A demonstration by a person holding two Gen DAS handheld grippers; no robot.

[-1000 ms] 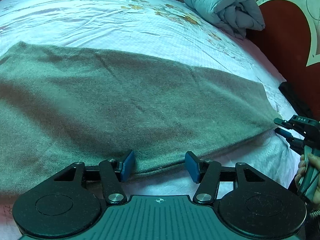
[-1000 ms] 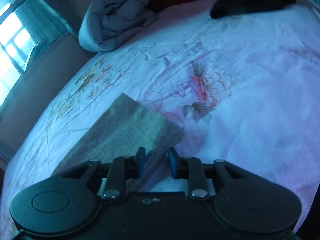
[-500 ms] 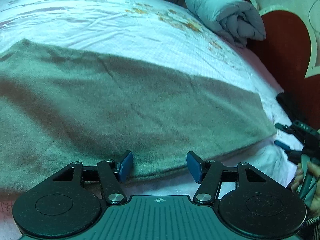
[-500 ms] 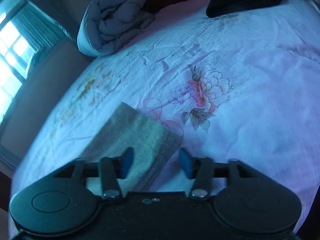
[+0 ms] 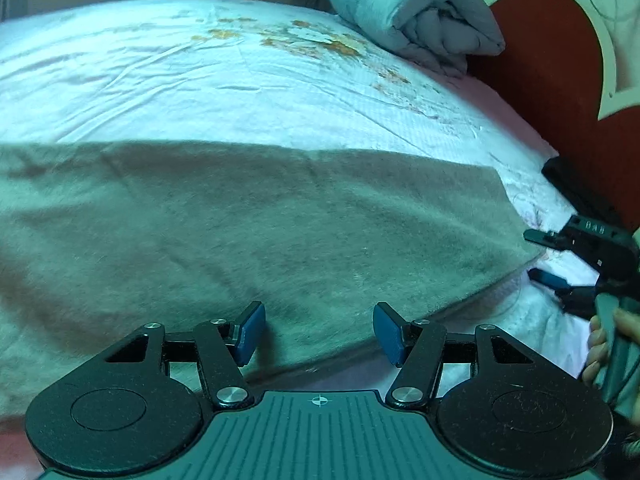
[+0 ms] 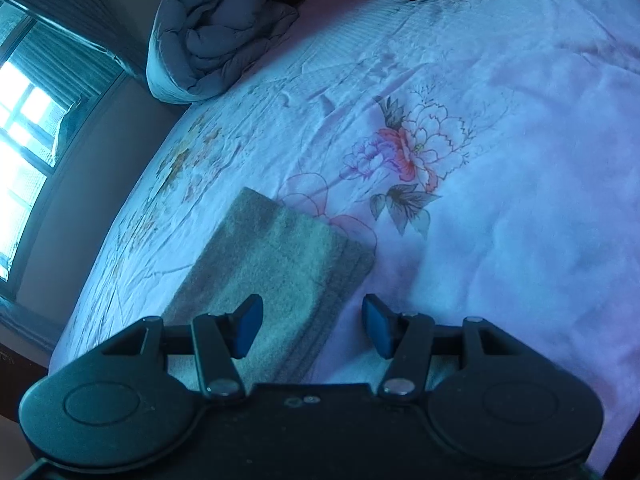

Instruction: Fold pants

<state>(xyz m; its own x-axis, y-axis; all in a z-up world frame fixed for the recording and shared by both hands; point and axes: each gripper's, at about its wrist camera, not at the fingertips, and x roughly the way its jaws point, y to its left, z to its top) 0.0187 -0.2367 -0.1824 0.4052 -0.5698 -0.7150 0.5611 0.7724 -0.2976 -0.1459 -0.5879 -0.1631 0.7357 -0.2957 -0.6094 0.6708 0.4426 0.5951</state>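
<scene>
Both tongs, left (image 5: 319,334) and right (image 6: 312,326), gape empty over grey pants (image 5: 248,232) on the bed (image 5: 200,80).

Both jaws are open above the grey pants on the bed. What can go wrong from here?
1. The right gripper, whose jaws have just been opening, holds nothing; the pants hem lies loose and may unfold.
2. The left gripper hovers at the near edge and may pinch the bedsheet too.
</scene>
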